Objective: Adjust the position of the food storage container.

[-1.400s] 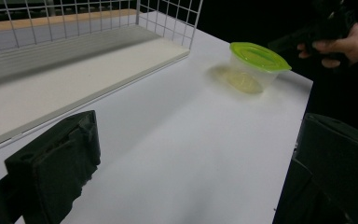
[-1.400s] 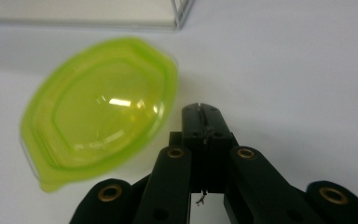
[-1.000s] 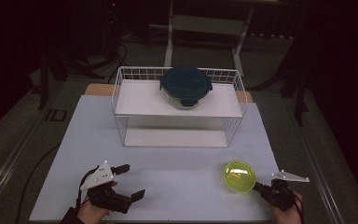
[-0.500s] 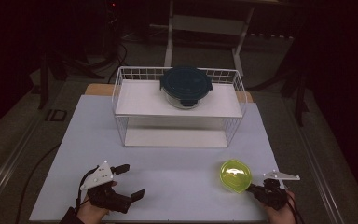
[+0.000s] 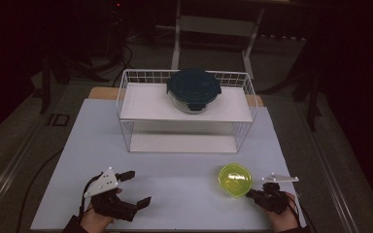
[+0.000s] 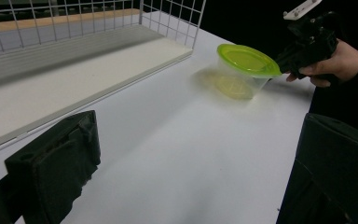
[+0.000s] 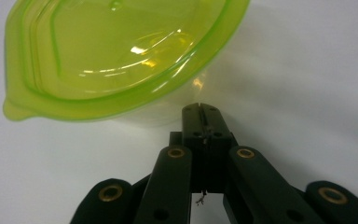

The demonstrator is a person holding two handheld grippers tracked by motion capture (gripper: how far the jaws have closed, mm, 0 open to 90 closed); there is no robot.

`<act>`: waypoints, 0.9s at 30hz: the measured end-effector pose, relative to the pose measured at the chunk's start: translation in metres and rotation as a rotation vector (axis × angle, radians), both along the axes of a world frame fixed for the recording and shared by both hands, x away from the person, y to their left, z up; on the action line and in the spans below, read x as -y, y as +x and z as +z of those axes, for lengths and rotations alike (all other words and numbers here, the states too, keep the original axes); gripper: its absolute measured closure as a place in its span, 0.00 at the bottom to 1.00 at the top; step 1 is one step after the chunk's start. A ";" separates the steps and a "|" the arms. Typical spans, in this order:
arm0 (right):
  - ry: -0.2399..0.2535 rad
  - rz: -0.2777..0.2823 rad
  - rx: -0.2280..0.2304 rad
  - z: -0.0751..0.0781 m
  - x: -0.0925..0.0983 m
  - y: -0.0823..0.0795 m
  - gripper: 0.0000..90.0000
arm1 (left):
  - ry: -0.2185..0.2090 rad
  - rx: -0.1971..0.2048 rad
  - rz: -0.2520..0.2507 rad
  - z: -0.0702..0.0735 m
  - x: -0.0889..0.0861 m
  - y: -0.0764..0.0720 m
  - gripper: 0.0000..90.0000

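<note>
A clear tub with a lime-green lid (image 5: 235,179) stands on the white table at the front right. My right gripper (image 5: 249,193) is shut, jaws pressed together with nothing between them. In the right gripper view its tips (image 7: 200,109) rest against the tub's clear wall just under the green lid (image 7: 121,51). My left gripper (image 5: 141,187) lies open at the front left, pointing right, nothing between its jaws. The left gripper view shows the tub (image 6: 242,70) with the right gripper (image 6: 279,58) at its far side.
A white wire rack (image 5: 184,104) stands across the middle of the table. A round glass container with a dark teal lid (image 5: 193,90) sits on its top shelf. The lower shelf (image 5: 179,143) is bare. The table's front edge is close to both hands.
The right gripper has slid left along the table, and the green-lidded tub has shifted left ahead of it. The left gripper has stayed put.
</note>
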State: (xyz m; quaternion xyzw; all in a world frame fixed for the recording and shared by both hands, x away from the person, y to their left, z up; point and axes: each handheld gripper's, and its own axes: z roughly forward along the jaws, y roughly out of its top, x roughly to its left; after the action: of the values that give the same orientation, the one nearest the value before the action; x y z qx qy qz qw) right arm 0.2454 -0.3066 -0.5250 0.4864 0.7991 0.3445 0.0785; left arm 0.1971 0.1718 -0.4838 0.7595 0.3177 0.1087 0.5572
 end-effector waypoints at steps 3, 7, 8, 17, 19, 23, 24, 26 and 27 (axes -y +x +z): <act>-0.012 0.005 -0.005 -0.001 -0.002 0.002 1.00 | 0.003 0.000 0.000 0.000 0.000 0.000 0.00; -0.010 -0.009 -0.005 -0.001 -0.001 0.004 1.00 | 0.000 0.003 0.003 0.001 -0.001 0.000 0.00; -0.013 -0.002 -0.005 0.000 -0.001 0.003 1.00 | -0.001 0.002 0.004 0.001 -0.001 0.000 0.00; -0.009 0.039 -0.013 0.000 -0.014 0.005 1.00 | 0.002 0.002 0.000 0.000 0.000 0.000 0.00; -0.005 0.053 -0.010 0.001 -0.019 0.007 1.00 | -0.001 -0.001 0.002 0.000 0.000 0.000 0.00; -0.010 0.076 -0.009 0.002 -0.028 0.009 1.00 | 0.002 0.002 0.001 0.001 0.000 0.000 0.00; -0.011 0.082 -0.013 0.001 -0.031 0.010 1.00 | -0.001 0.002 0.001 0.001 0.000 0.000 0.00; -0.015 0.094 -0.015 0.001 -0.035 0.011 1.00 | -0.002 0.005 0.004 0.001 -0.001 0.000 0.00; -0.019 0.099 -0.017 0.001 -0.037 0.011 1.00 | -0.003 0.005 0.005 0.001 -0.001 0.000 0.00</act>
State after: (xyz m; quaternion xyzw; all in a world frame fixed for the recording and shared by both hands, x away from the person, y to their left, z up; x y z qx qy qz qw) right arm 0.2564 -0.2692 -0.5237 0.4482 0.8262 0.3363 0.0593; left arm 0.1970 0.1727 -0.4828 0.7575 0.3184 0.1117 0.5589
